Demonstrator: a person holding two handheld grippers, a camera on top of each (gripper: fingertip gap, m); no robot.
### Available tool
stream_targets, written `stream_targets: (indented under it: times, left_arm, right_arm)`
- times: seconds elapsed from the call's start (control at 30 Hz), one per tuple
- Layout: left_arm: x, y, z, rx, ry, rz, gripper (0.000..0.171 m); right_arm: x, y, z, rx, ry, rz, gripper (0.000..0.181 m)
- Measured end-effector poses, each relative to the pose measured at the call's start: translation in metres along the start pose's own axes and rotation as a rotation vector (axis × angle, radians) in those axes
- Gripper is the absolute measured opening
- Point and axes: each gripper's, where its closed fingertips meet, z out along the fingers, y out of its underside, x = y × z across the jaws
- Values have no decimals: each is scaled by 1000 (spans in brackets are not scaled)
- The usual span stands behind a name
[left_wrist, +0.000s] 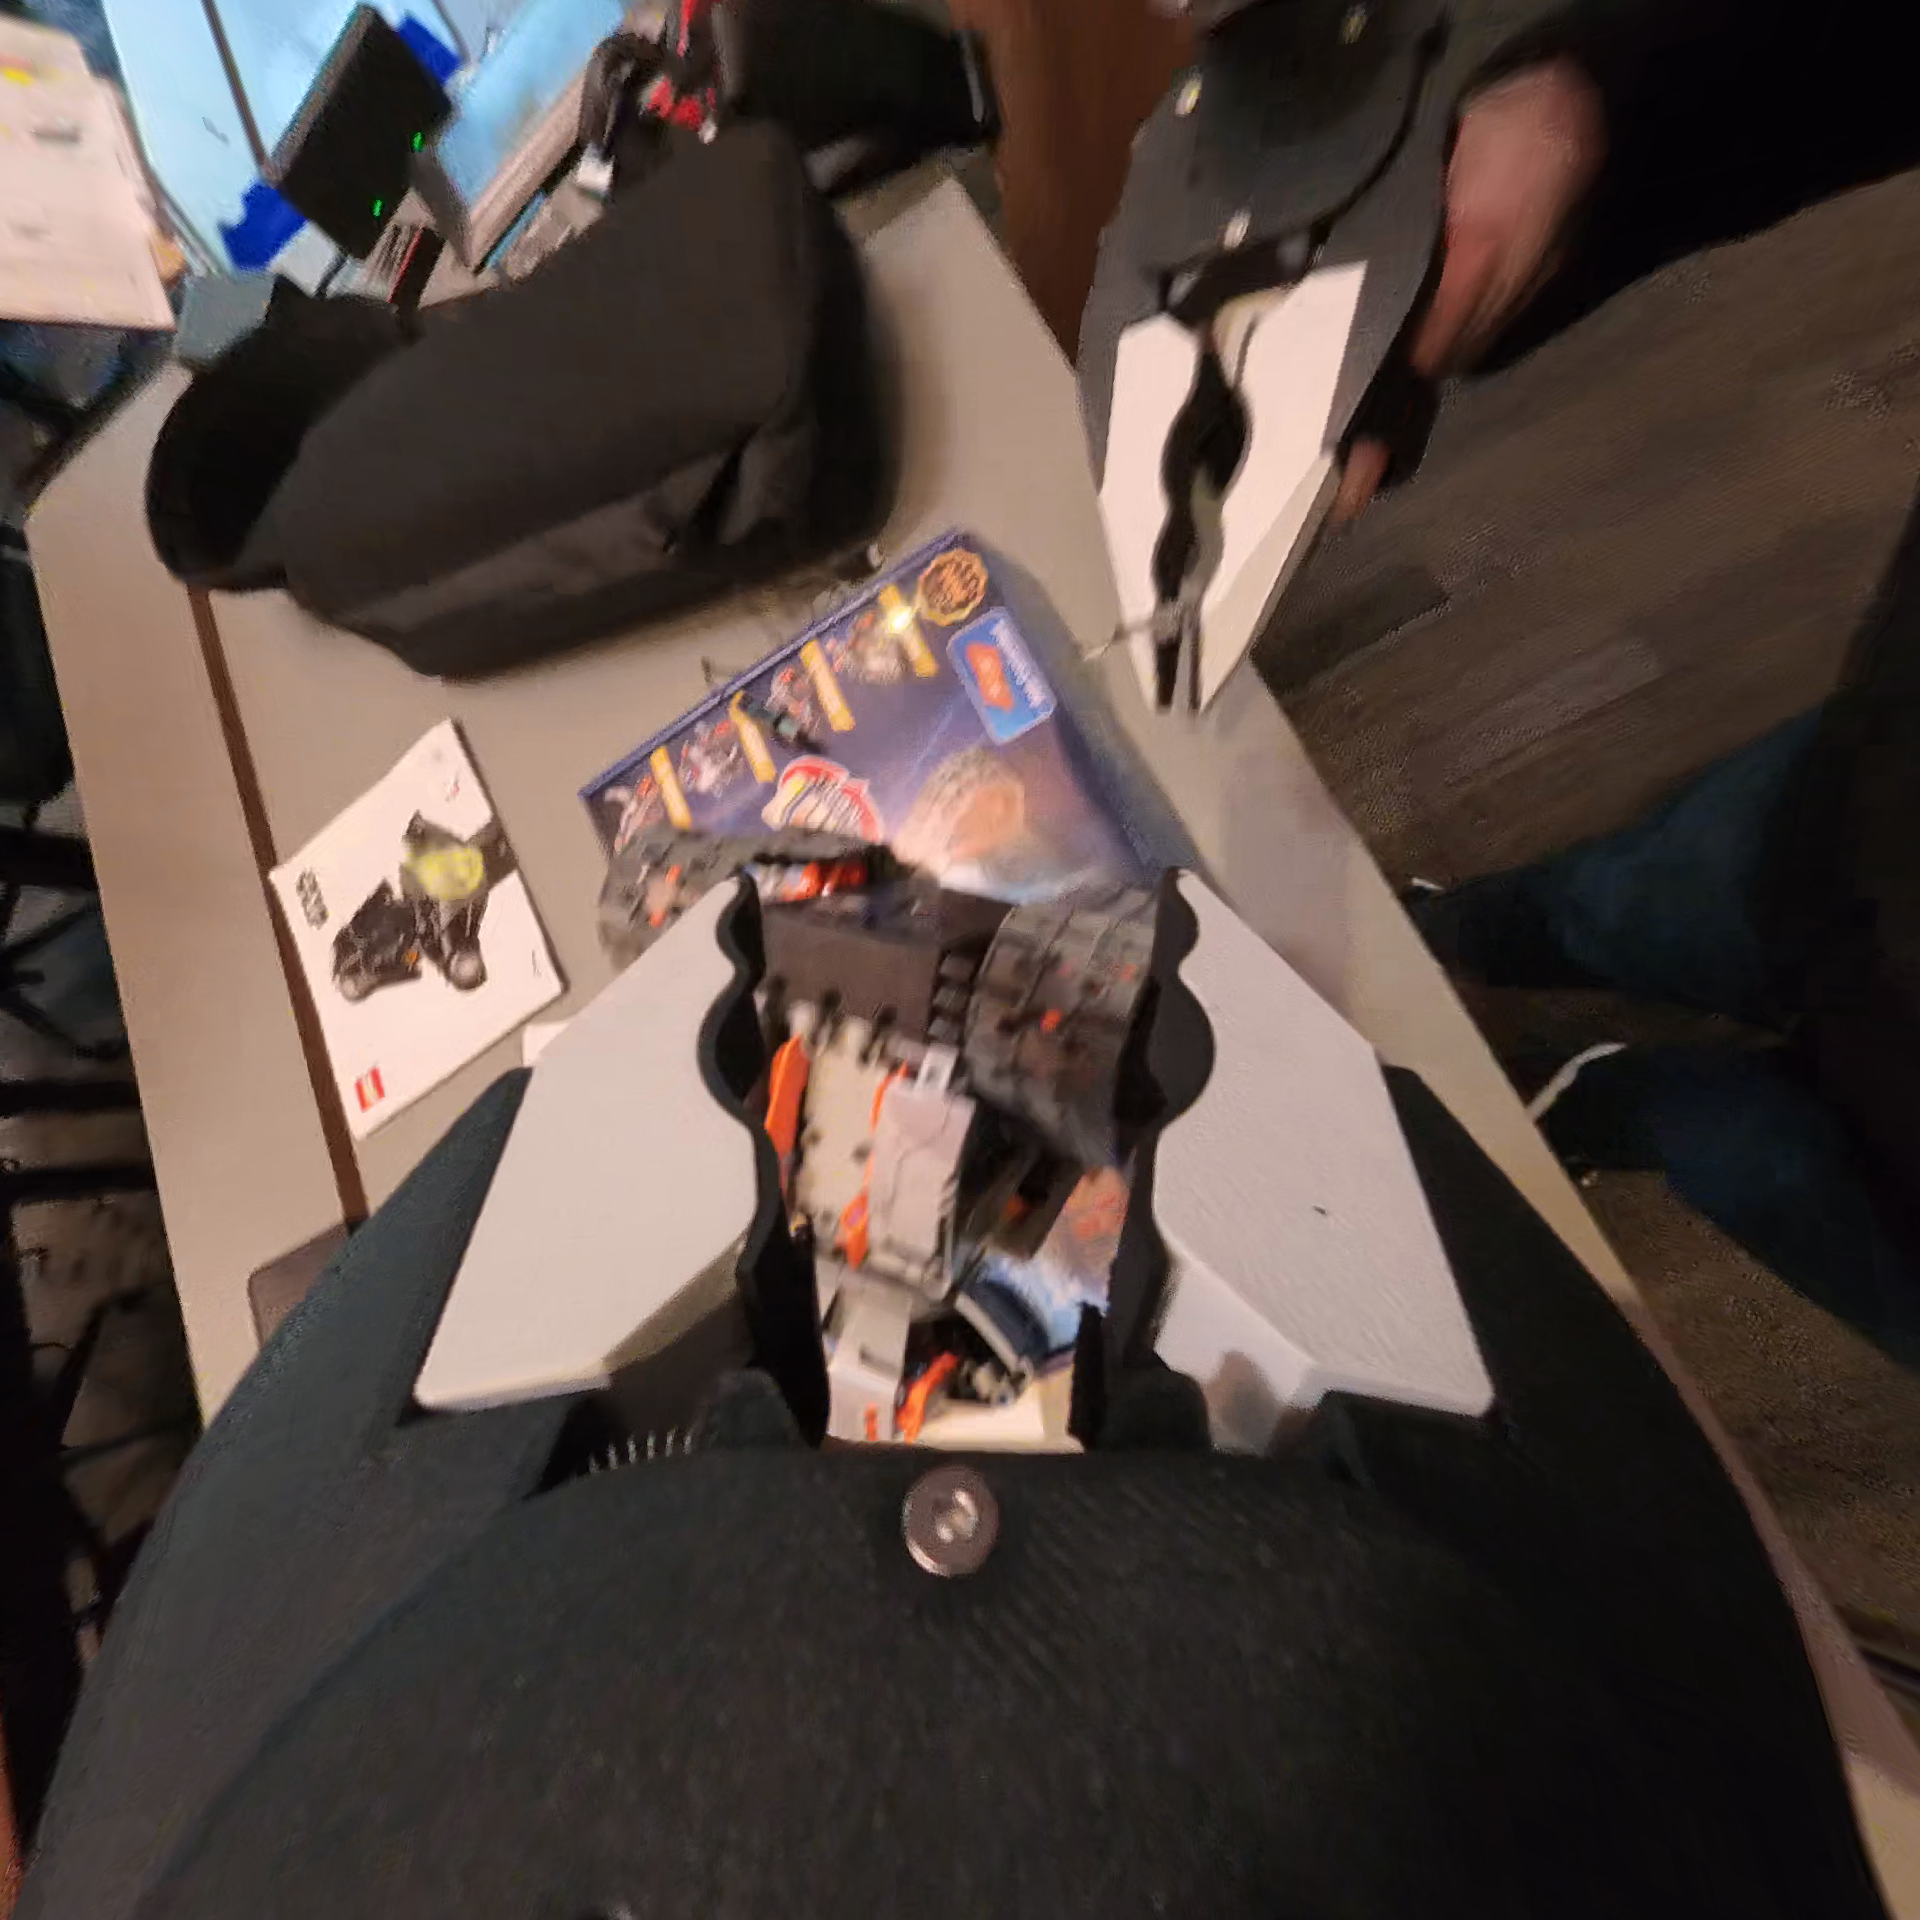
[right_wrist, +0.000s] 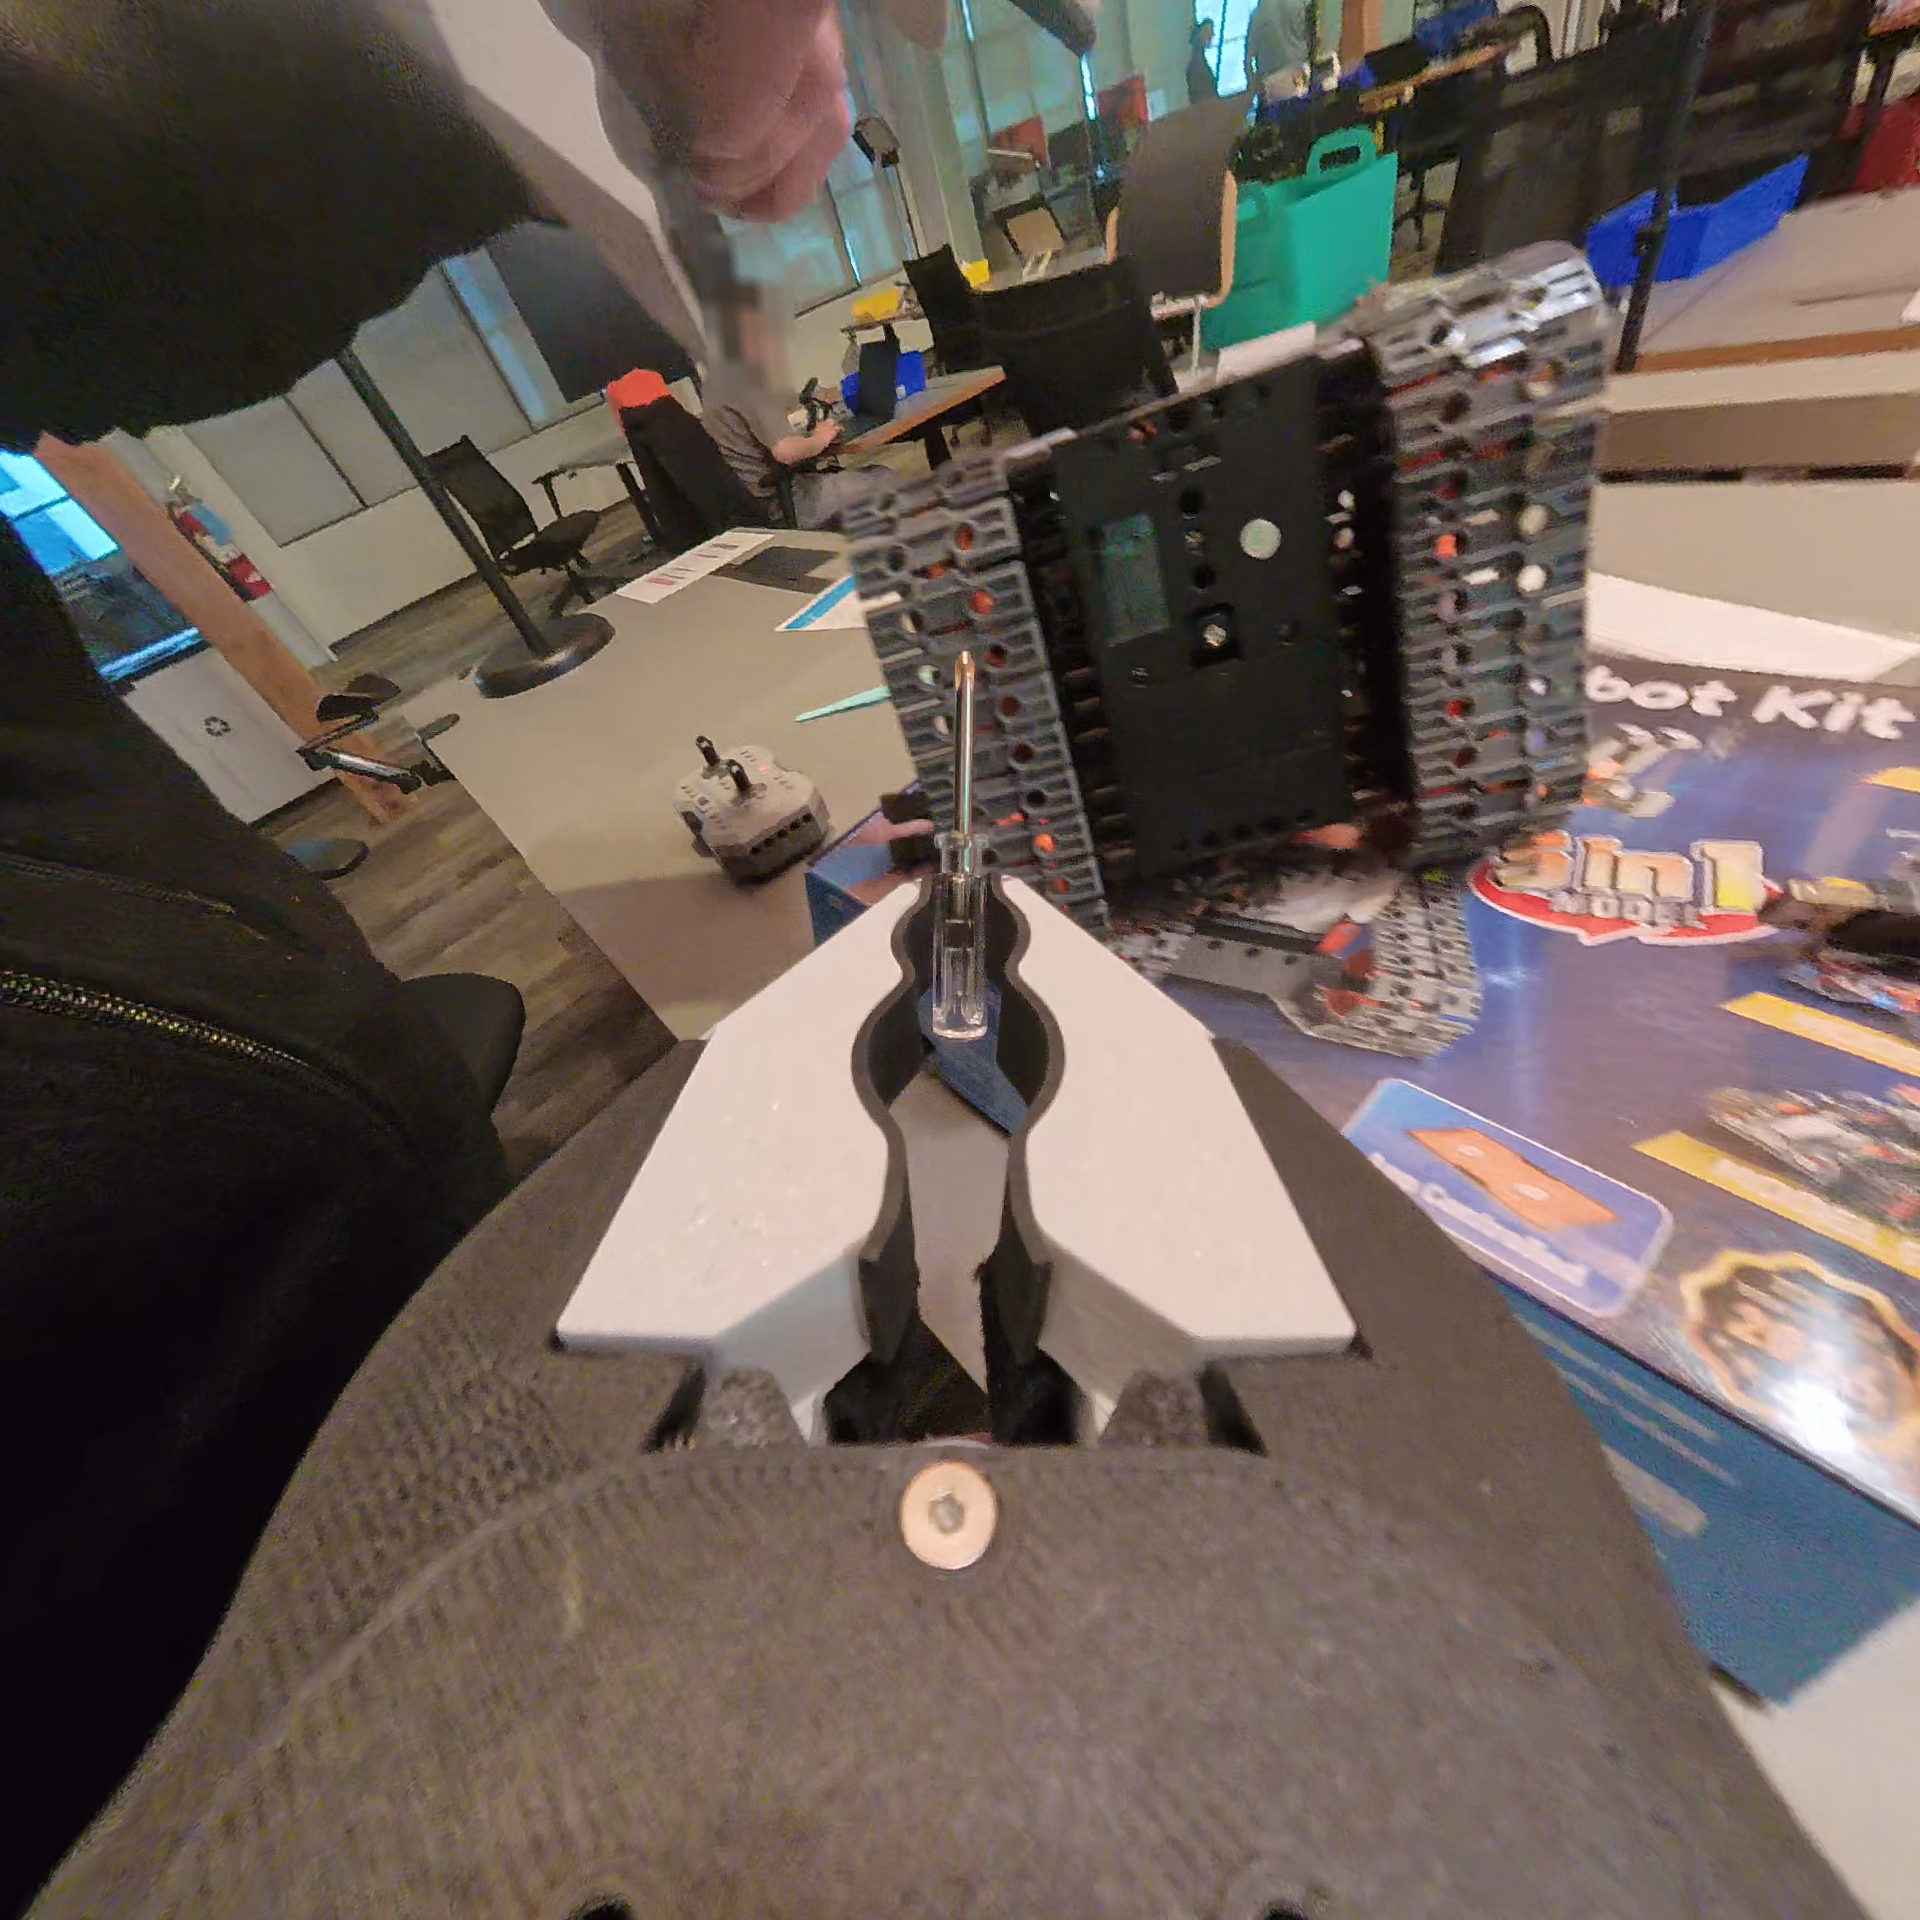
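**A:** Screwdriver (right_wrist: 961, 894) first: where does it sit against the right hand-held gripper (right_wrist: 961, 914)?

**B:** Its clear handle is pinched between the fingertips, which are closed on it. The metal shaft runs straight on past the tips, long axis in line with the fingers, tip pointing away from the camera towards the tracked robot model (right_wrist: 1236, 634).

**A:** Touching the model?

**B:** I cannot tell; the tip overlaps the near grey track (right_wrist: 977, 675) in the right wrist view. The model is tipped up on edge, black underside facing the camera, over the blue kit box (right_wrist: 1621, 1091) on the counter (right_wrist: 644, 748).

**A:** And the left hand-held gripper (left_wrist: 951, 914)?

**B:** Fingers spread wide with the model (left_wrist: 914, 1091) between them, gripped at its sides, though blur hides the contact. Beyond lie the box (left_wrist: 883, 727), a white booklet (left_wrist: 416, 925) and a black bag (left_wrist: 540, 416).
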Motion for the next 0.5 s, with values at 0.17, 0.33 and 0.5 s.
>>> stream_targets:
  times: [0.17, 0.33, 0.5]
  left_arm:
    - [34, -27, 38, 62, 44, -50, 49]
    - [52, -26, 60, 54, 84, -81, 30]
    - [54, -29, 64, 60, 83, -123, 7]
  right_arm:
    - [-8, -8, 9, 50, 65, -100, 5]
    - [-12, -15, 10, 31, 89, -208, 5]
    - [-15, -17, 7, 30, 61, -267, 5]
